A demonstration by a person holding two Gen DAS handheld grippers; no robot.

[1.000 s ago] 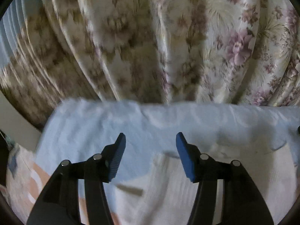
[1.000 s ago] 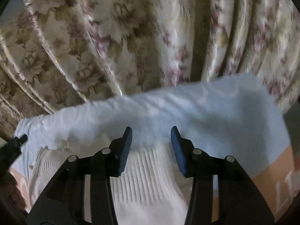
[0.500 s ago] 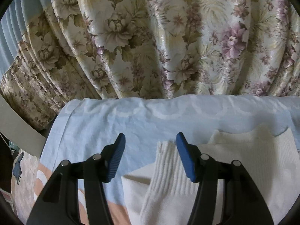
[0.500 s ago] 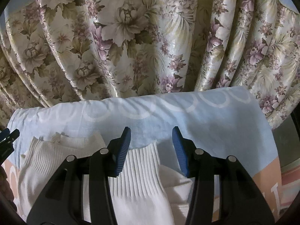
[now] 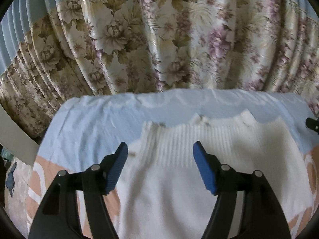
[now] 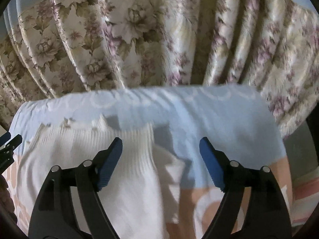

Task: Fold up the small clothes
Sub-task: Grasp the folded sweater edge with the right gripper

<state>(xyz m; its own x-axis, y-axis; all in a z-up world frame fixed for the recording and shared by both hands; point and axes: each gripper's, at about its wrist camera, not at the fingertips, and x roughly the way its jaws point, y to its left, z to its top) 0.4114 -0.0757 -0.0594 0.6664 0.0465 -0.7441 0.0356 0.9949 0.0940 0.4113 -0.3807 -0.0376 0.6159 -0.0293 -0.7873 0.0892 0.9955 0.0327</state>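
A white knit garment (image 5: 179, 179) with a ribbed band lies on the light blue sheet; it also shows in the right wrist view (image 6: 123, 179). My left gripper (image 5: 160, 160) is open and empty, hovering over the garment's left ribbed part. My right gripper (image 6: 160, 155) is open and empty over the garment's right edge, its left finger above the ribbing and its right finger above bare sheet. The right gripper's tip (image 5: 313, 124) shows at the right edge of the left wrist view, the left gripper's tip (image 6: 9, 145) at the left edge of the right wrist view.
The blue sheet (image 5: 95, 123) with peach pattern covers the surface, also in the right wrist view (image 6: 219, 123). A floral curtain (image 5: 159, 39) hangs close behind the far edge, also in the right wrist view (image 6: 159, 35). A pale board (image 5: 14, 137) stands at left.
Both grippers have opened wider and pulled back toward me. The garment now lies more spread and closer under both grippers.
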